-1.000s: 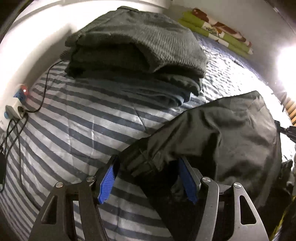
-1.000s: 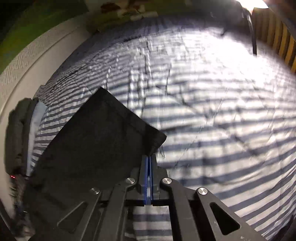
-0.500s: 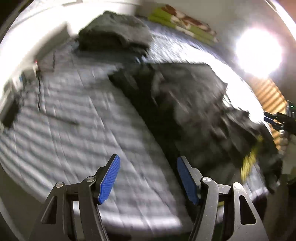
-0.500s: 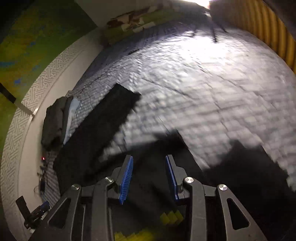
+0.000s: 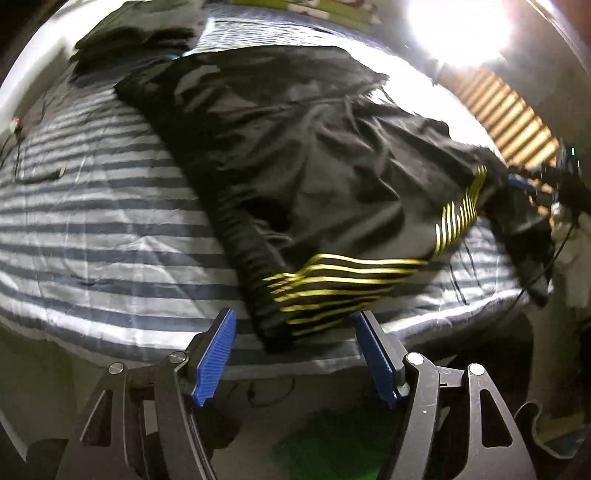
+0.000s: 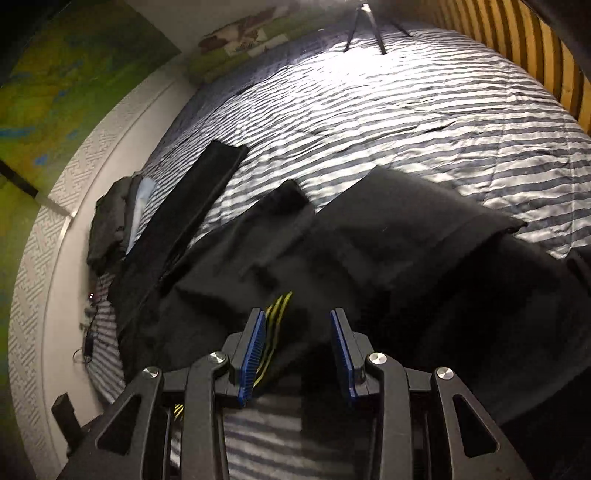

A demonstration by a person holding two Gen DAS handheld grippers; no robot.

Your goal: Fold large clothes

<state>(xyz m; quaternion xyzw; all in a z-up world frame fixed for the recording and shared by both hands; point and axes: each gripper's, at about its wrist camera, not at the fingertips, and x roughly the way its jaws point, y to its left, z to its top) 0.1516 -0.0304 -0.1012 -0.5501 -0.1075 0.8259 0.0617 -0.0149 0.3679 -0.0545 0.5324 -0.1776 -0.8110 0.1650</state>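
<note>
A large black garment with yellow-striped hems lies crumpled across the striped bed. My left gripper hangs open at the bed's near edge. The striped hem lies just beyond its fingertips, and nothing is pressed between the blue pads. In the right wrist view the same black garment is spread below my right gripper. That gripper is open, with only a glimpse of yellow stripes by its left pad. A long black strip of the cloth reaches toward the wall.
A stack of folded dark clothes sits by the wall. Cables lie along that wall. Wooden slats border the bed's far side, under a bright lamp. Tripod legs stand at the far end.
The right gripper opened and let go of the black cloth's corner. Both grippers drew back toward the bed's near edge, and the garment dropped onto the bed.
</note>
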